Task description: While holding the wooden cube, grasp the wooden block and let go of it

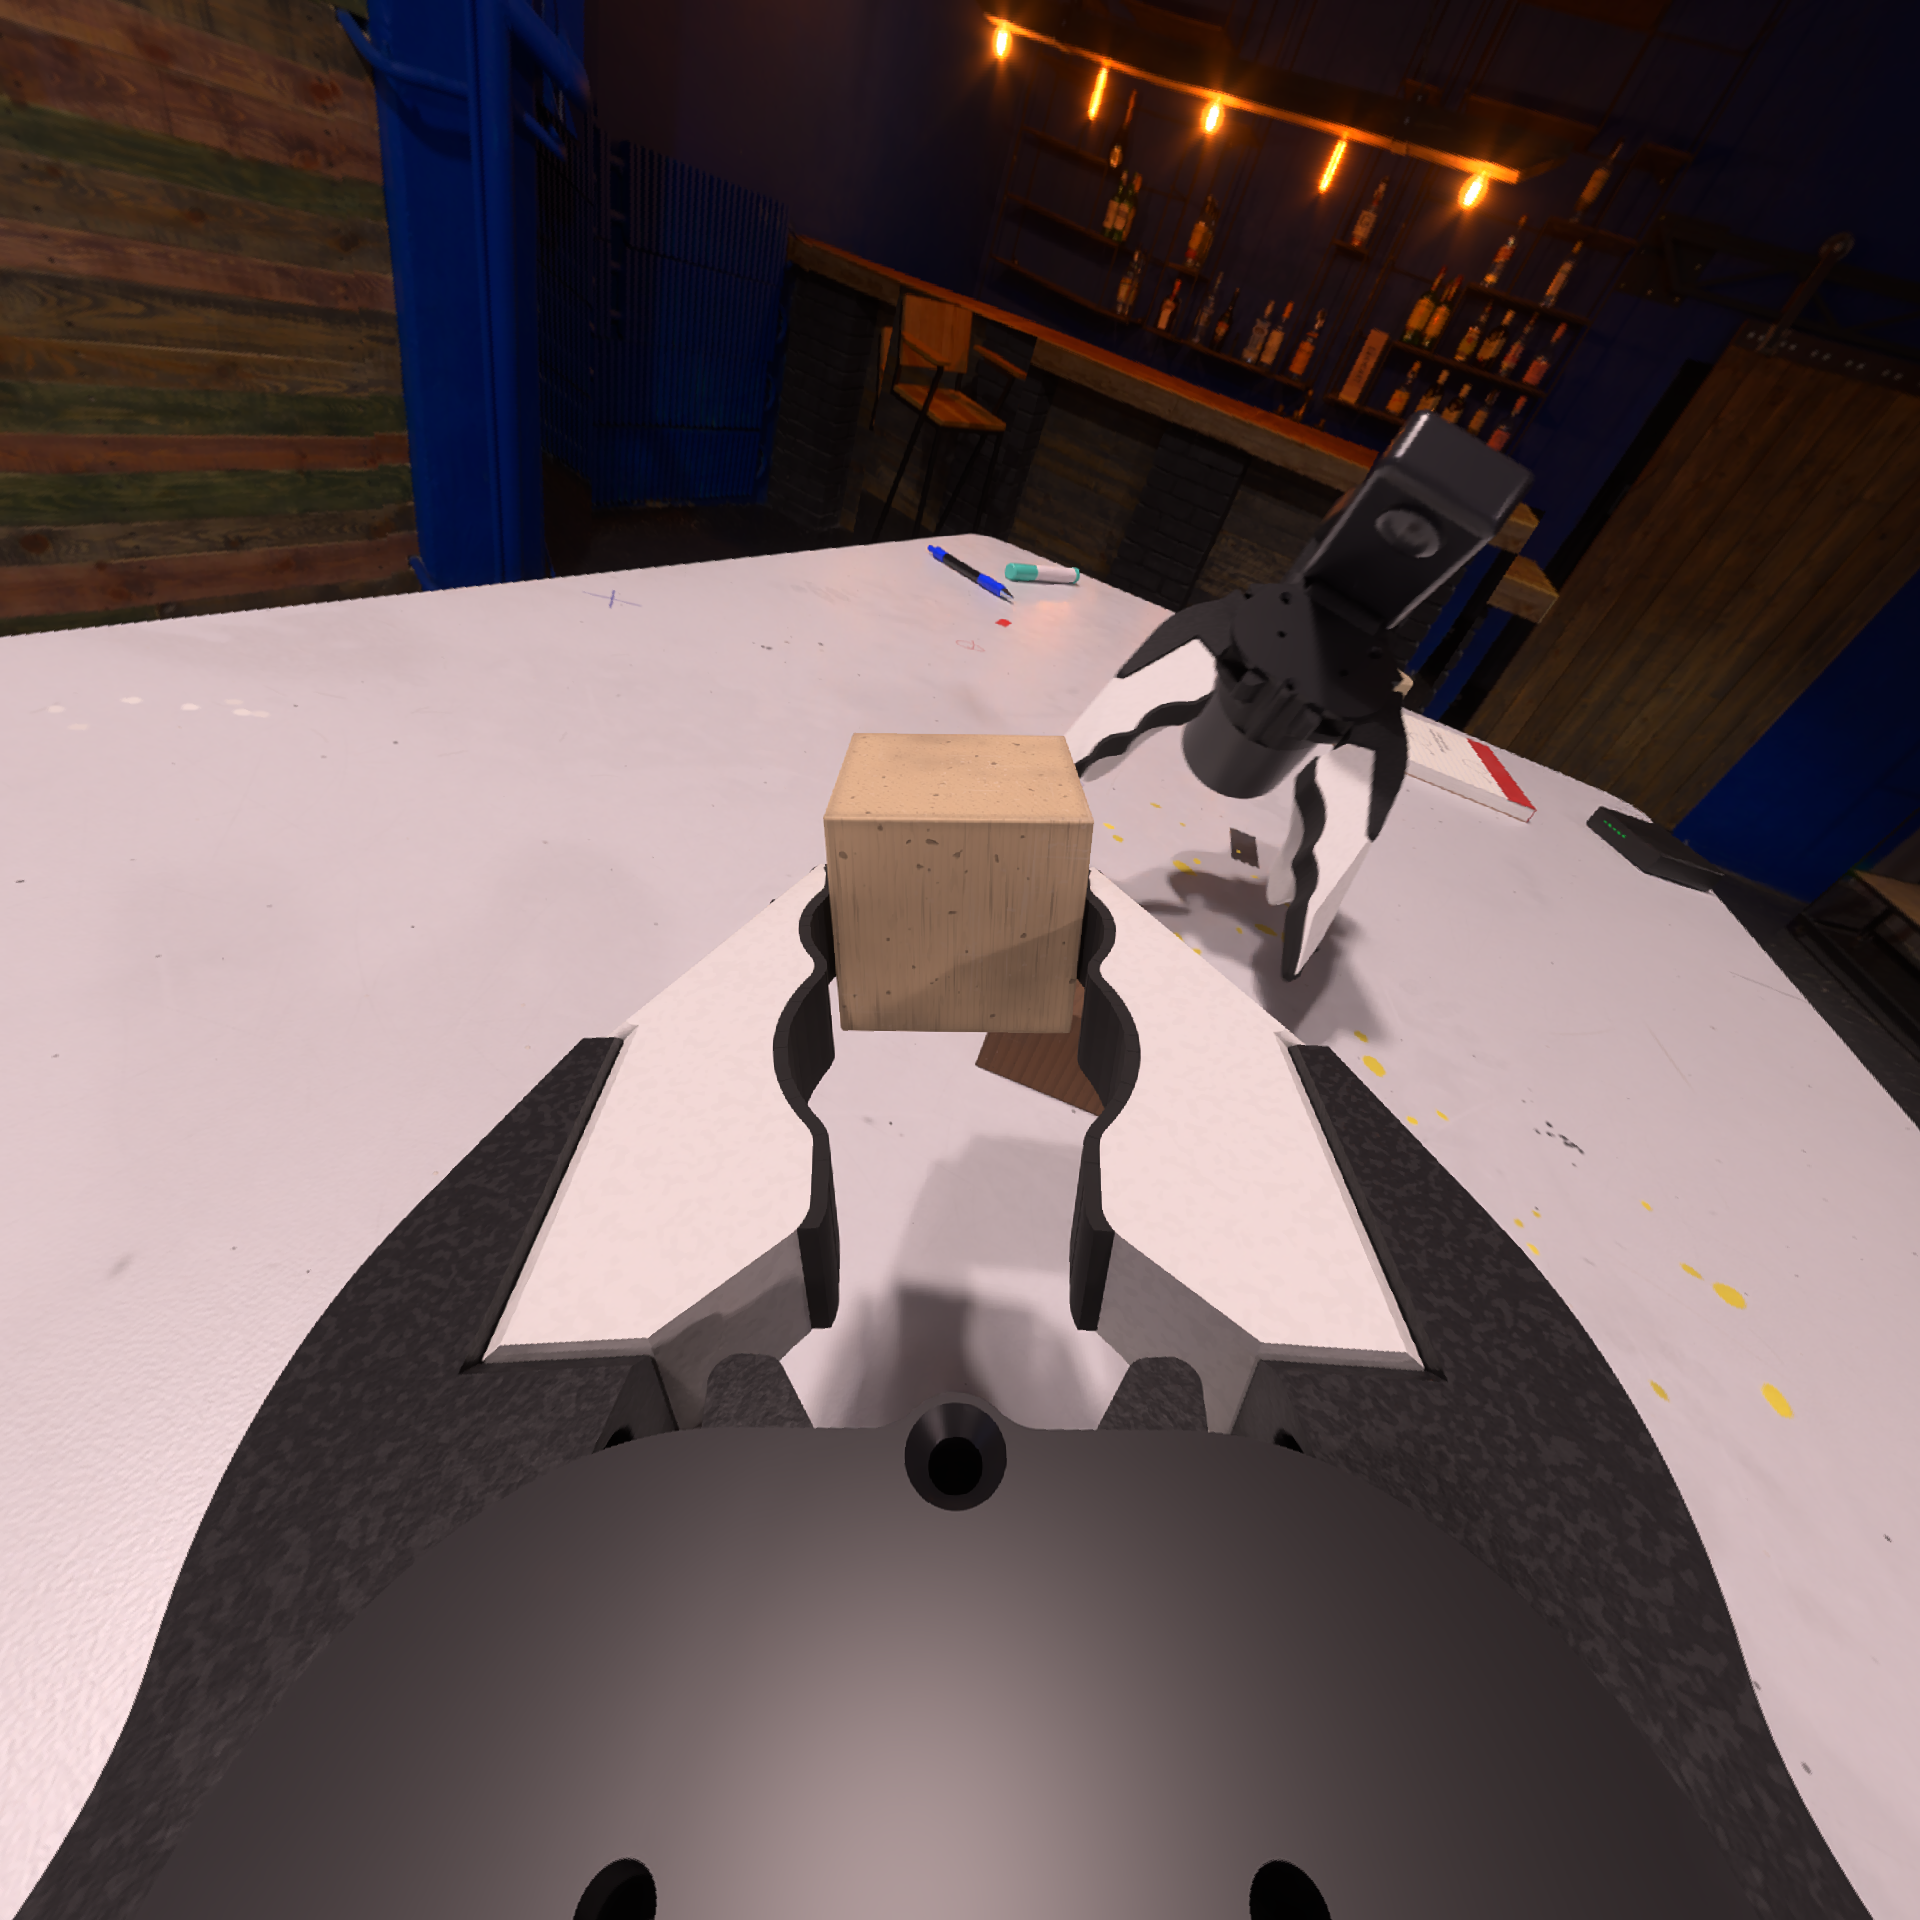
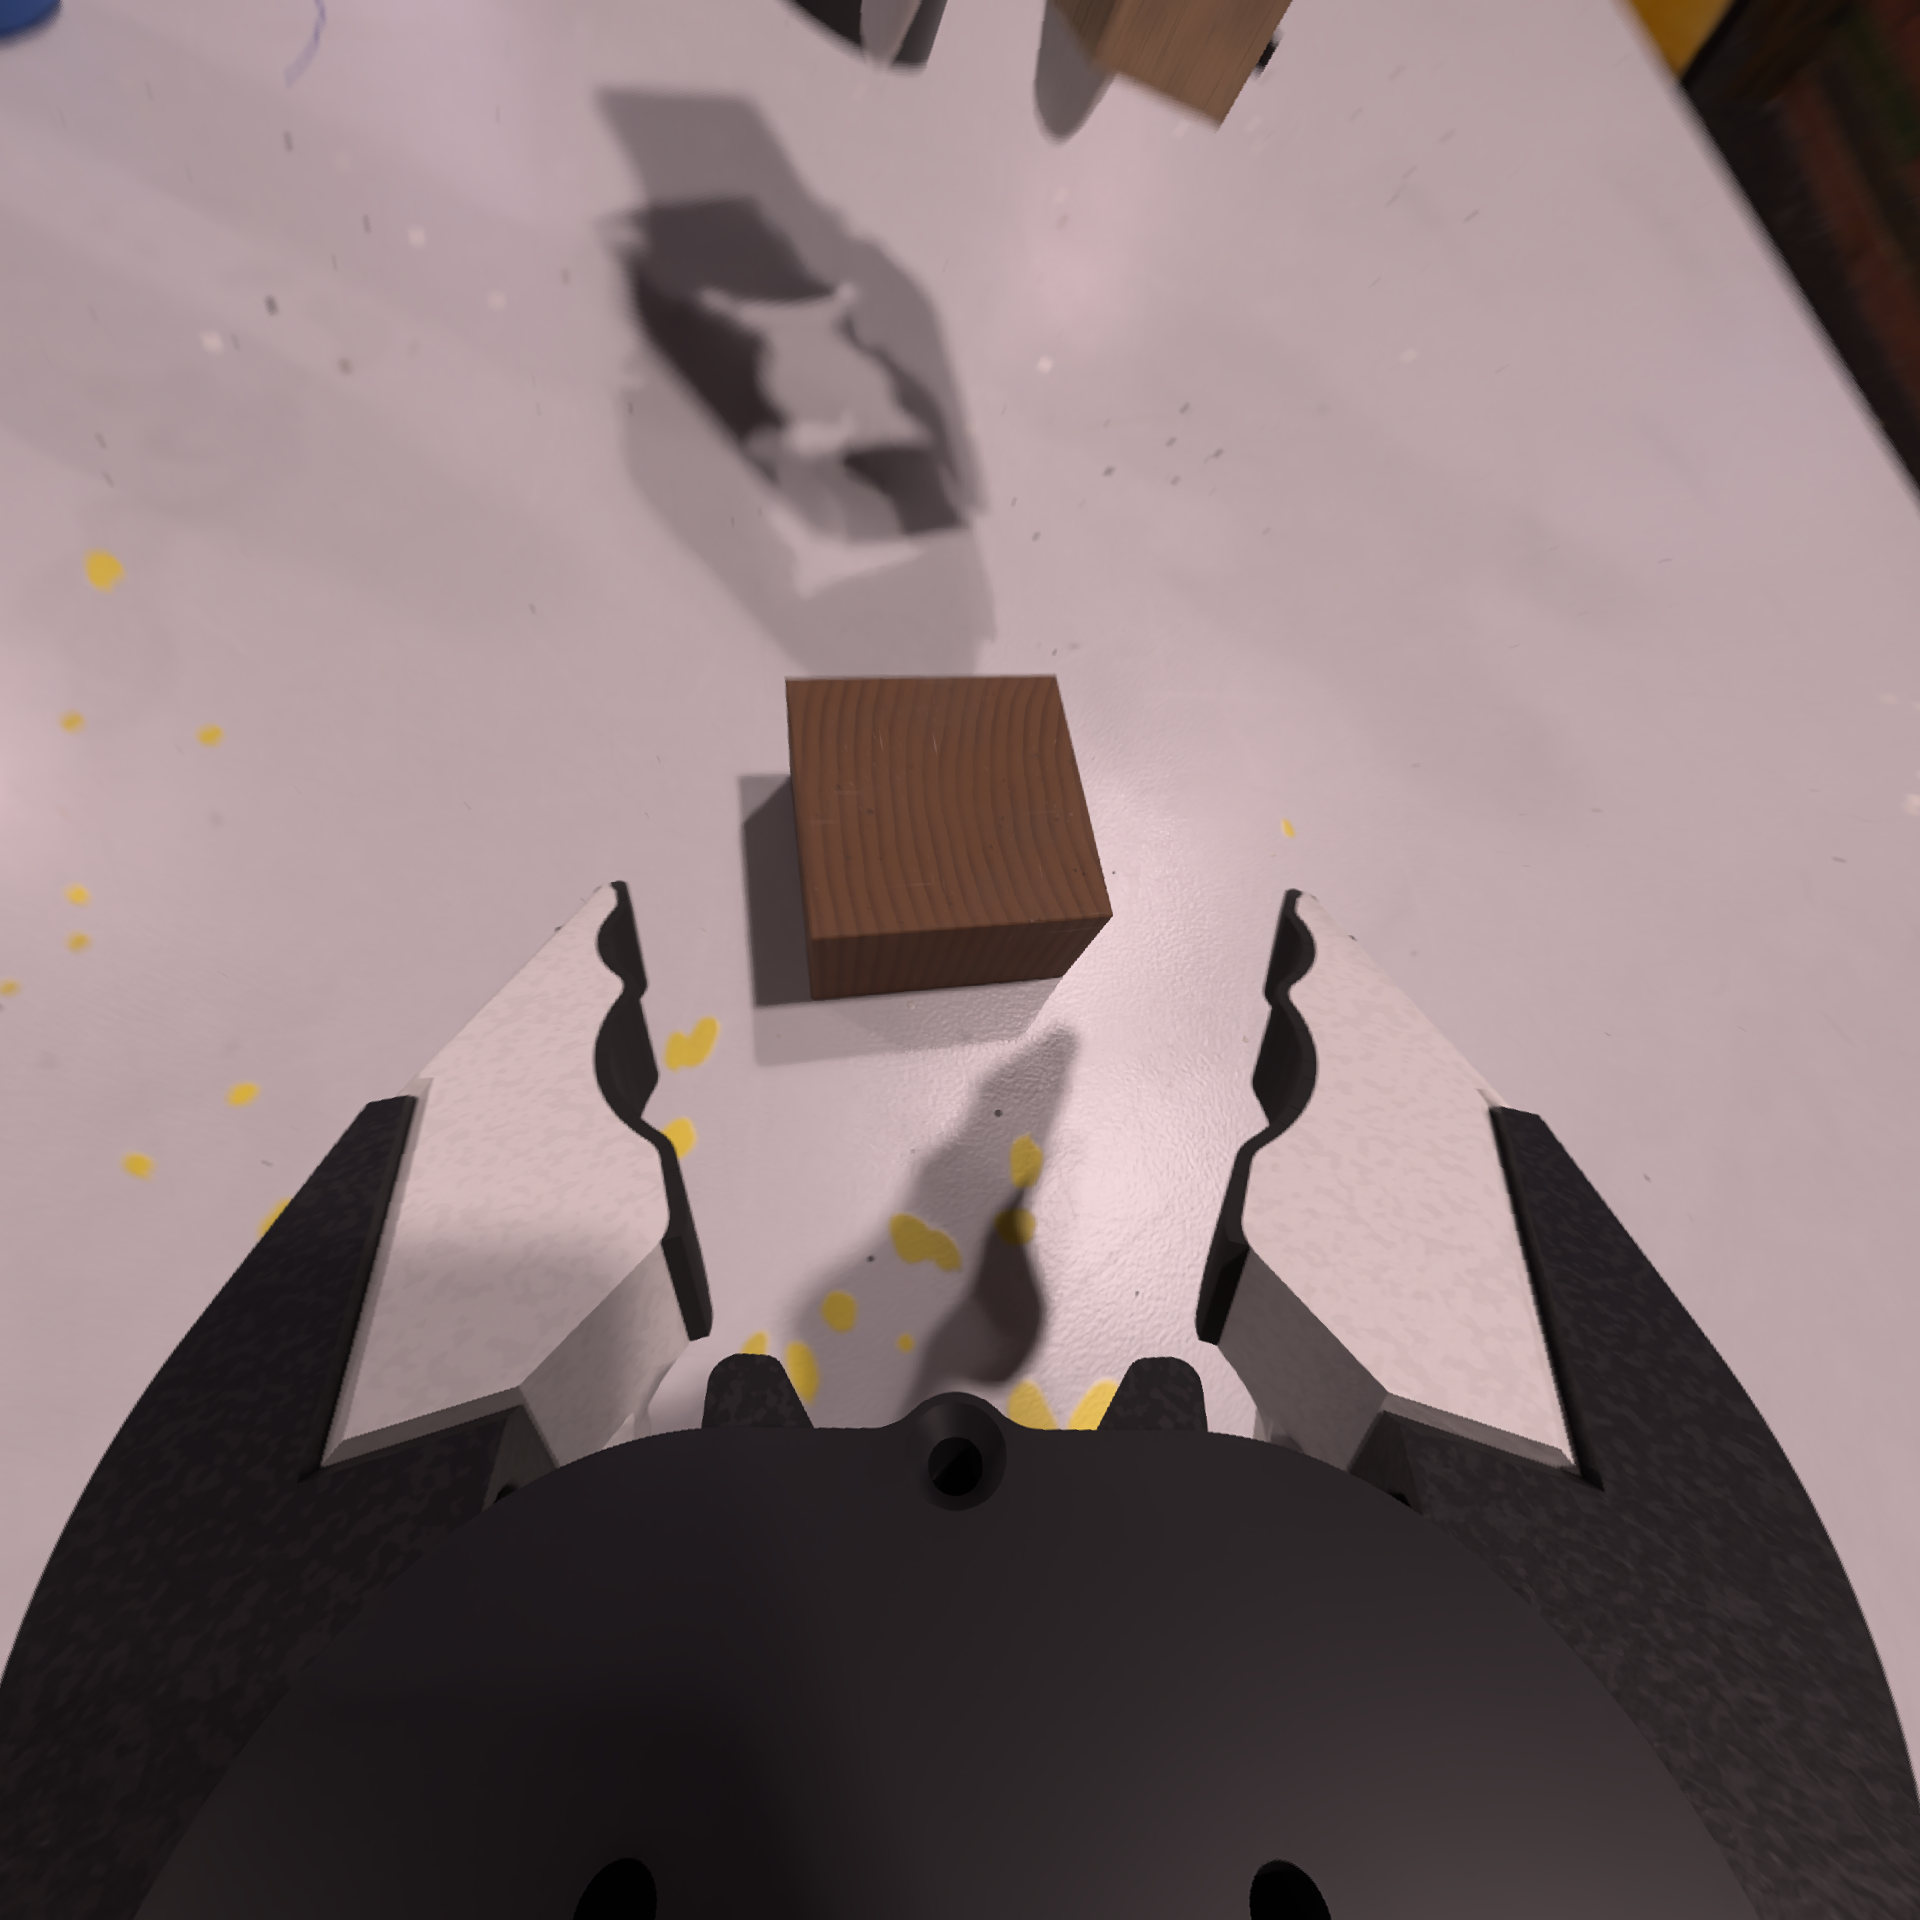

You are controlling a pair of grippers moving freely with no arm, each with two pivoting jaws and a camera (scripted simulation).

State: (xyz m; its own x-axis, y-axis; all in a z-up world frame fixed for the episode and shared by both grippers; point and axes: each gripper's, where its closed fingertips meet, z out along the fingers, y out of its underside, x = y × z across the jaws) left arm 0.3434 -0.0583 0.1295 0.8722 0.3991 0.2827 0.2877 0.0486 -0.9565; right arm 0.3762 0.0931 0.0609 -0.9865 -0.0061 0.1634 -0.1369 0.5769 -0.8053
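My left gripper [image 1: 956, 935] is shut on a pale wooden cube [image 1: 956, 883] and holds it above the white table [image 1: 416, 935]. A corner of the cube also shows at the top of the right wrist view [image 2: 1174, 47]. A dark brown wooden block [image 2: 940, 831] lies flat on the table; in the left wrist view a part of it [image 1: 1039, 1070] peeks out below the cube. My right gripper [image 2: 956, 904] is open and empty, above the table, with the block just ahead of its fingertips. It also shows in the left wrist view [image 1: 1236, 842], to the right of the cube.
A blue pen [image 1: 971, 574] and a teal marker [image 1: 1042, 572] lie at the table's far side. A white book with a red edge [image 1: 1475, 774] and a black device [image 1: 1652, 847] lie at the right. The table's right edge [image 2: 1704, 312] is close. Yellow paint specks [image 2: 691, 1044] dot the surface.
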